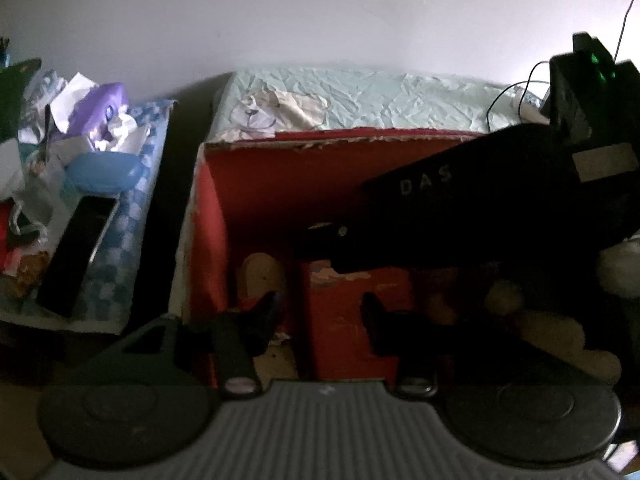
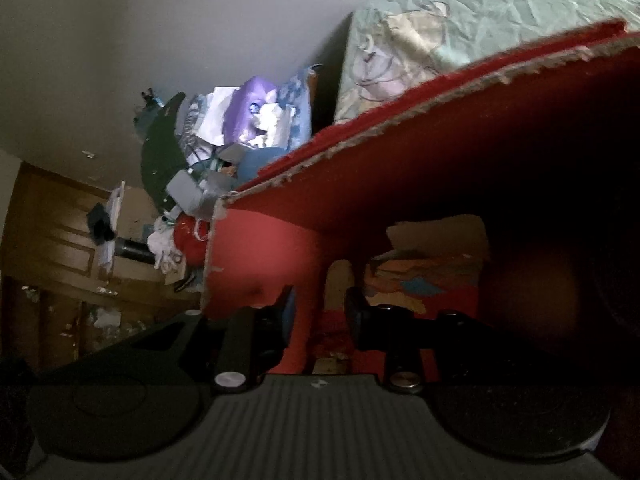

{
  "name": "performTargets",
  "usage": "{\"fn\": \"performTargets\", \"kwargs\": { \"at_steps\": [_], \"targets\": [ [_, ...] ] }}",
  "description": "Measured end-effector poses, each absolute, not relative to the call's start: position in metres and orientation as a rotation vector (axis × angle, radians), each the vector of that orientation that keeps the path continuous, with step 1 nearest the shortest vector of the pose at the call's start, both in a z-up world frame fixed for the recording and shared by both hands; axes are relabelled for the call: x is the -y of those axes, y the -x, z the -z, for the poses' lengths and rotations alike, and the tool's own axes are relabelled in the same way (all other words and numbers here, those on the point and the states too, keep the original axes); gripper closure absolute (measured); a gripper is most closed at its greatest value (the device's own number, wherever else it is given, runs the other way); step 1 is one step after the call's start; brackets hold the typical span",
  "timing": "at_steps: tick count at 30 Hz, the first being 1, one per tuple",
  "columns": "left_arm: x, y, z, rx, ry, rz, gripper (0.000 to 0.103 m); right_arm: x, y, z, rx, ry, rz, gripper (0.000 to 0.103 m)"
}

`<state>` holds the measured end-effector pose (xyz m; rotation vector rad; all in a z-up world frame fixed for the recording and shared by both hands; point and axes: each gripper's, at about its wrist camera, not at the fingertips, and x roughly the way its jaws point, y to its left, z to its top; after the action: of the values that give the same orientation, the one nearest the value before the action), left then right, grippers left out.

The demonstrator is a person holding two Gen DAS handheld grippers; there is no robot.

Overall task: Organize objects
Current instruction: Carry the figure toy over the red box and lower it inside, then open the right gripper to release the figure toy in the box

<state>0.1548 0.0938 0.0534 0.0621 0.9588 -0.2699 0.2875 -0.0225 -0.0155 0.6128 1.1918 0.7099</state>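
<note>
One red cardboard box, one pale green bed, one blue case, one purple bag, two hand-held grippers.

Both views dim; we get light only off the pale wall across the top, brightest at upper right of the left wrist view. Inside the red box shadow deepens downward, and its contents read as soft, murky shapes. In the right wrist view the box interior falls to near black at right. We note slight blur throughout, black vignette in the corners, and strong fisheye bending of straight edges toward the frame borders. A small green glow at upper right.
</note>
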Motion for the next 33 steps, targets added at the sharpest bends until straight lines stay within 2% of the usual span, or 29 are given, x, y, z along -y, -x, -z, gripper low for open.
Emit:
{"fn": "performTargets", "kwargs": {
  "at_steps": [6, 9, 15, 17, 21, 24, 33],
  "targets": [
    [-0.086, -0.152, -0.055, -0.949, -0.088, 0.280, 0.059, 0.035, -0.283, 0.007, -1.162, -0.547, -0.694, 0.070],
    [-0.079, -0.151, -0.056, -0.929, -0.104, 0.288, 0.050, 0.051, -0.274, -0.002, -1.108, -0.444, -0.668, 0.070],
    [-0.064, -0.160, -0.044, -0.945, -0.124, 0.299, 0.048, 0.094, -0.253, -0.009, -1.047, -0.429, -0.616, 0.070],
    [-0.061, -0.165, -0.040, -0.962, -0.128, 0.299, 0.046, 0.098, -0.244, -0.011, -1.024, -0.387, -0.584, 0.065],
    [-0.060, -0.171, -0.036, -0.983, -0.139, 0.267, 0.046, 0.100, -0.231, -0.012, -1.016, -0.337, -0.558, 0.064],
    [-0.058, -0.171, -0.041, -0.953, -0.172, 0.229, 0.037, 0.093, -0.226, -0.014, -0.962, -0.260, -0.527, 0.061],
    [-0.062, -0.182, -0.040, -0.932, -0.209, 0.150, 0.030, 0.082, -0.223, -0.006, -1.019, -0.175, -0.508, 0.060]
  ]
}}
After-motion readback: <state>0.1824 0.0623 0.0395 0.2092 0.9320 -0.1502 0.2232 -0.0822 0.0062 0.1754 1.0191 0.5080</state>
